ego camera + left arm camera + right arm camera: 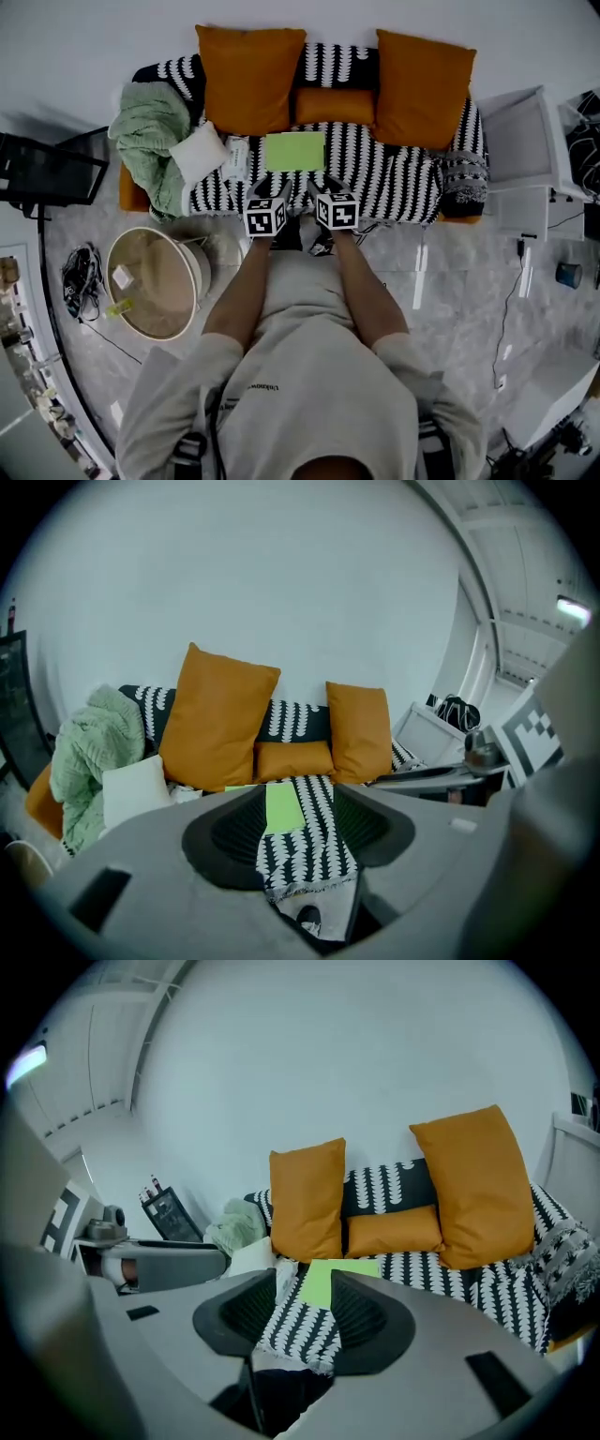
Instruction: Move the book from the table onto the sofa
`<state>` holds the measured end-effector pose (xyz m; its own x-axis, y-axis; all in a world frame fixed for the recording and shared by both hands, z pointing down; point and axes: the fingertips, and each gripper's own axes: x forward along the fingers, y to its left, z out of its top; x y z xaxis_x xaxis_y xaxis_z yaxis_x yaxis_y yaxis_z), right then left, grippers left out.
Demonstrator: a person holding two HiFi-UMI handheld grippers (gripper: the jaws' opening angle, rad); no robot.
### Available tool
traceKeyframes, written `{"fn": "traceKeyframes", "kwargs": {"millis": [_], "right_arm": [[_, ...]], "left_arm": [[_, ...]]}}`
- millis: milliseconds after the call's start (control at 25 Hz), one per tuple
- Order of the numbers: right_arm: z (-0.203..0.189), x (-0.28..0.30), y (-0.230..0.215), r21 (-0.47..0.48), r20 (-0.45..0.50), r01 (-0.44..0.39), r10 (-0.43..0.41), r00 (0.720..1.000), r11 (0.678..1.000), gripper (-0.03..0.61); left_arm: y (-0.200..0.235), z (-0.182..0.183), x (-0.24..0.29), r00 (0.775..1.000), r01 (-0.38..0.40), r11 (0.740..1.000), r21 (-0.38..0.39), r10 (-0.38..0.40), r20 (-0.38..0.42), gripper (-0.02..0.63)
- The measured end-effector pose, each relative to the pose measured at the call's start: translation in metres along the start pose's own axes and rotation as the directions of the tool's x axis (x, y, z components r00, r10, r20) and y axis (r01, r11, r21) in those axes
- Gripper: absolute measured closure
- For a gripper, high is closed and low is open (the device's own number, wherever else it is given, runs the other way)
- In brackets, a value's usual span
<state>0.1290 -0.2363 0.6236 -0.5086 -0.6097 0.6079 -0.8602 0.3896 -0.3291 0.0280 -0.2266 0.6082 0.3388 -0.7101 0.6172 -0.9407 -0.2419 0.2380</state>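
A light green book (294, 150) lies flat on the sofa's black-and-white patterned seat (394, 173), in front of the small orange cushion (335, 105). It shows through the jaw gap in both gripper views, as the book (281, 805) and the book (328, 1281). My left gripper (262, 190) and right gripper (328, 190) hover side by side over the sofa's front edge, just short of the book and not touching it. In the left gripper view (298, 832) and the right gripper view (302, 1312) the jaws stand apart with only the sofa seen between them.
Two large orange cushions (248, 75) (422, 84) lean on the backrest. A green blanket (150, 131), a white pillow (199, 150) and a small white pack (236, 157) lie left of the book. A round beige table (155, 281) stands at the left, a white cabinet (525, 141) at the right.
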Motion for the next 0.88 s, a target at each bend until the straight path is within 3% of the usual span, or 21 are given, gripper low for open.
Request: {"fn": "traceKeyframes", "kwargs": {"millis": [80, 200, 280, 640, 880], "right_arm": [[-0.006, -0.002, -0.003, -0.003, -0.008, 0.006, -0.006, 1.000, 1.000, 0.404], [-0.014, -0.004, -0.005, -0.047, -0.027, 0.003, -0.004, 1.000, 0.999, 0.428], [-0.014, -0.007, -0.007, -0.073, -0.032, 0.006, -0.008, 0.999, 0.997, 0.436], [-0.029, -0.023, -0.042, -0.058, -0.032, 0.083, -0.084, 0.996, 0.995, 0.557], [-0.043, -0.030, -0.048, 0.046, -0.023, 0.069, -0.068, 0.997, 0.997, 0.572]], "left_arm": [[0.001, -0.003, -0.002, 1.000, -0.010, 1.000, 0.013, 0.010, 0.003, 0.418], [0.003, -0.004, -0.006, 0.999, -0.027, 0.999, 0.037, 0.027, 0.024, 0.568], [0.008, -0.004, -0.008, 0.999, -0.036, 0.998, 0.042, 0.035, 0.028, 0.591], [0.008, -0.008, 0.000, 1.000, -0.025, 0.999, 0.019, 0.025, 0.005, 0.604], [0.002, -0.017, 0.006, 0.999, 0.005, 1.000, 0.031, -0.004, -0.038, 0.604]]}}
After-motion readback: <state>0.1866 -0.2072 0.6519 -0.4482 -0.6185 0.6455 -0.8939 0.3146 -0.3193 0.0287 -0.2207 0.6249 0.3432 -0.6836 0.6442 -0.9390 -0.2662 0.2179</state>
